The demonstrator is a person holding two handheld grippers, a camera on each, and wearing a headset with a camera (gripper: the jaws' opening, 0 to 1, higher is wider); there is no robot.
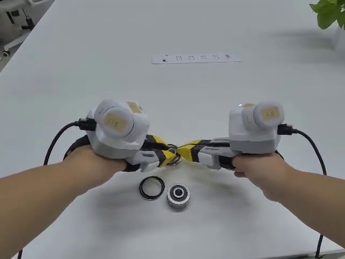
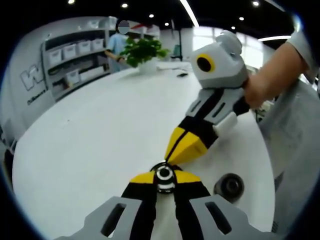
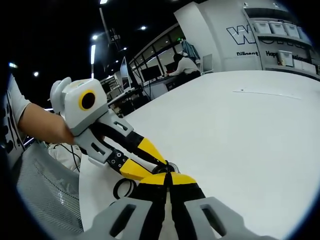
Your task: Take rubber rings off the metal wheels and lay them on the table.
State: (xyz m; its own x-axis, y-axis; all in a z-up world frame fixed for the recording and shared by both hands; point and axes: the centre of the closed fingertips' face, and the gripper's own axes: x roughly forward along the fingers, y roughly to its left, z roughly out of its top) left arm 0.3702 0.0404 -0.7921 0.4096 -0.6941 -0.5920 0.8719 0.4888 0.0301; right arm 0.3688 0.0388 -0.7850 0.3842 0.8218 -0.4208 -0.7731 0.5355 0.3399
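The left tongs (image 2: 165, 180) are closed on a small metal wheel (image 2: 164, 172). Their yellow tips clamp it from both sides, and it is held clear of the white surface (image 1: 108, 70). In the left gripper view the wheel shows a bright hub with a dark band round it.

The right tongs (image 3: 170, 176) come in from the opposite side and meet the left tongs tip to tip. Their jaws are drawn together to a point that touches the rim of the held wheel. Whether any rubber is caught between them cannot be told. A person's left hand (image 1: 99, 162) and right hand (image 1: 259, 170) hold the two tools almost in one line, nose to nose.

Below the meeting tips, on the person's side of them, a loose rubber ring (image 1: 140, 189) lies flat on the surface. A second wheel (image 1: 178, 195) lies just beside it, toward the right tongs. The two look very close or touching, and the head view does not settle which.

Well beyond the tongs, a white power strip (image 1: 195, 58) lies flat on the surface. A green plant (image 1: 328, 12) stands farther off, past the right tongs.
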